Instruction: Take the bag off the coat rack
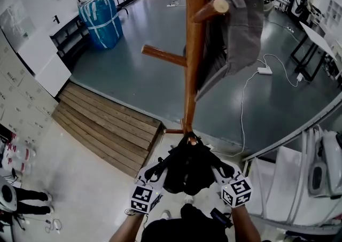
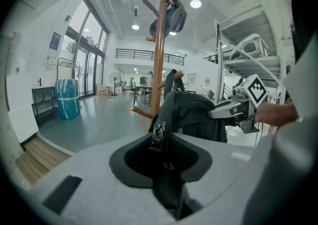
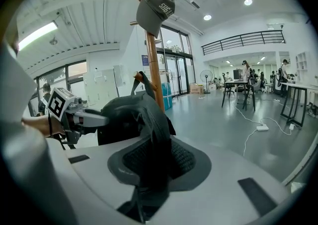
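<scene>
A black bag (image 1: pixel 187 169) hangs between my two grippers, low down in front of the foot of the wooden coat rack (image 1: pixel 195 48) and clear of its pegs. My left gripper (image 1: pixel 165 165) is shut on a bag strap with a buckle (image 2: pixel 160 137). From the other side, my right gripper (image 1: pixel 211 162) is shut on a second black strap (image 3: pixel 155 152). In each gripper view the bag's body (image 2: pixel 196 114) (image 3: pixel 121 114) bulges past the jaws, with the opposite gripper beyond it. A grey cap (image 1: pixel 240 22) hangs on an upper peg.
Wooden steps (image 1: pixel 107 123) lie to the left of the rack's base. A blue wrapped bundle (image 1: pixel 101 19) stands at the back left. White shelving (image 1: pixel 315 166) is close on the right. A white cable and power strip (image 1: pixel 264 70) lie on the grey floor.
</scene>
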The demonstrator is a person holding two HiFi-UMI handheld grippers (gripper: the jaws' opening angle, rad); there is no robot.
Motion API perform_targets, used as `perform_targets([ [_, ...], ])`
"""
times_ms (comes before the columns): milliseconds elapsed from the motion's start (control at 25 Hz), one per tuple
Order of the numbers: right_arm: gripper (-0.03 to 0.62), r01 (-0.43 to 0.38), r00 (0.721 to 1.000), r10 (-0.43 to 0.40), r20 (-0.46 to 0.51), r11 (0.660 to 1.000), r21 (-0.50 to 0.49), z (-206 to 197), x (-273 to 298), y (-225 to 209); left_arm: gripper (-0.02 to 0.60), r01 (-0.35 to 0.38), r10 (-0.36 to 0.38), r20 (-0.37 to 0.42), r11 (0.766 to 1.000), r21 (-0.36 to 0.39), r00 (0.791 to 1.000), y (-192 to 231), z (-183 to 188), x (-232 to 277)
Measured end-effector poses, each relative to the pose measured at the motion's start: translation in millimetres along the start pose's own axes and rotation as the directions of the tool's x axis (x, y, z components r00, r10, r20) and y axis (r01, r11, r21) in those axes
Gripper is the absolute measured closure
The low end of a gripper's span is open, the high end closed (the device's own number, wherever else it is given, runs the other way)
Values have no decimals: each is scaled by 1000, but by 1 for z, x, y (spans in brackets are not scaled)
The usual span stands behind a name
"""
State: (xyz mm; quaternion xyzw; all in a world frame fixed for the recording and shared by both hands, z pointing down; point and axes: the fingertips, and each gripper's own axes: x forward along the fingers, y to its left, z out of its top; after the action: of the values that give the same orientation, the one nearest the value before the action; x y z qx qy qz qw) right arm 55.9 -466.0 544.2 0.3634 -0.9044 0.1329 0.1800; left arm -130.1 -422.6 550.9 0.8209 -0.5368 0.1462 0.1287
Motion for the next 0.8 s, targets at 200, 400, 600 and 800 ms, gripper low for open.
perform_targets([
  [200,503,18,1000,-18,7,1000,3,-2,-9,8,488,25,-25,8,1000,4,1000,-5,-1,-8],
  [400,503,39,999,-39,12,999,10,-5,-19,20,488,49,-49,15,999,9,999,-8,-3,-18],
  [600,503,57,998,-57,23,998,19,-1,-28,34,488,70,-71,30,997,20,997,-8,1,-30],
  [800,503,74,996,-75,38,997,24,-3,-40,44,488,85,-87,43,996,32,995,-14,3,-39],
])
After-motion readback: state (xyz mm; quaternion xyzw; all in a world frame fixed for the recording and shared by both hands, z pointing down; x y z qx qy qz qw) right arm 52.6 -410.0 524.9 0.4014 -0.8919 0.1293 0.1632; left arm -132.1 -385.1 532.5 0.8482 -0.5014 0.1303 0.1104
